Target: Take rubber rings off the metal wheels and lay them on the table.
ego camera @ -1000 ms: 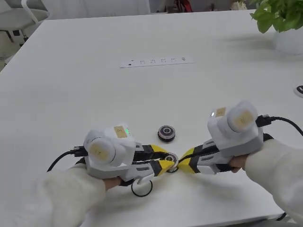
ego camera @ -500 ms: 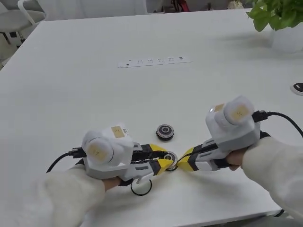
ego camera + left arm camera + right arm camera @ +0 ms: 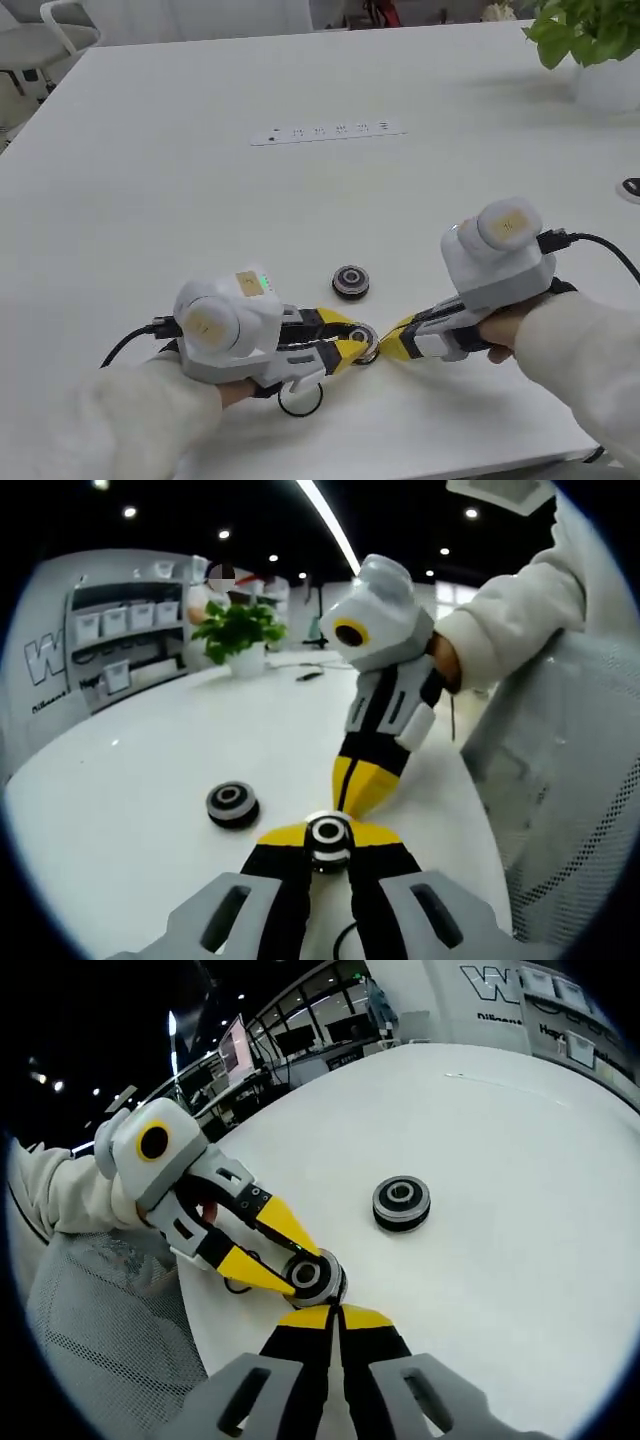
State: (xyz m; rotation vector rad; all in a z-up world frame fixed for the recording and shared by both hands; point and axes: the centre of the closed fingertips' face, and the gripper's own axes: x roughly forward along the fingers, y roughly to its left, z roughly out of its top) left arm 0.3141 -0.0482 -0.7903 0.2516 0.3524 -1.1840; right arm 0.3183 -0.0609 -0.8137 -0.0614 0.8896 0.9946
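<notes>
Silver-hubbed and dark-rimmed, the metal wheel (image 3: 362,339) is down at the near side of the white surface (image 3: 200,180), and the left tongs (image 3: 348,337) have it. Their yellow tips are clenched on it from both sides, and the left gripper view shows the wheel sitting square between them. Coming in from the opposite side, the right tongs (image 3: 386,346) point straight at the wheel. Their two jaws are pressed together with no gap, tips right up against the wheel's rim. Whether they've pinched any rubber there, I can't tell from here.

Just beyond that meeting point, a second wheel (image 3: 350,281) lies flat on the surface. It stands free of both tongs, with a black band around its edge. Nearer the person, a loose black rubber ring (image 3: 300,400) lies on the surface, tucked partly under the body of the left tongs.

White sleeves come in from both sides, and a black cable (image 3: 600,252) trails off the right gripper. Farther back, well apart from the work, a white power strip (image 3: 328,131) lies across the middle. A leafy green plant (image 3: 585,30) stands at the far right corner, and there's a chair (image 3: 50,30) off the far left.
</notes>
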